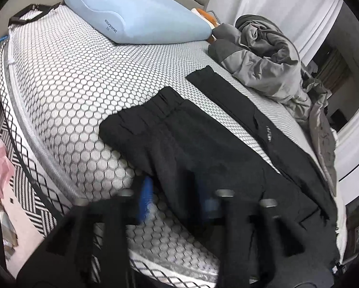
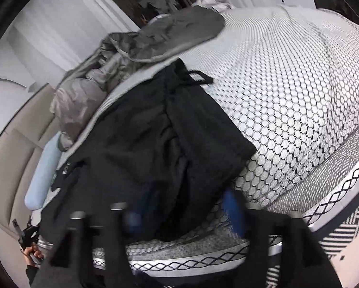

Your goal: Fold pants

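On the honeycomb mattress (image 1: pixel 71 91), black pants (image 1: pixel 191 144) between both released tools (image 1: pixel 177 199) (image 2: pixel 184 206), pads apart

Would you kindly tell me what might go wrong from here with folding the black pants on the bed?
1. The black fabric pants reach the edge of the honeycomb-patterned mattress; a tug may slide them off.
2. The crumpled grey jacket lies right beside them and may snag in a fold.
3. The loose black drawstring may get trapped in the fold.
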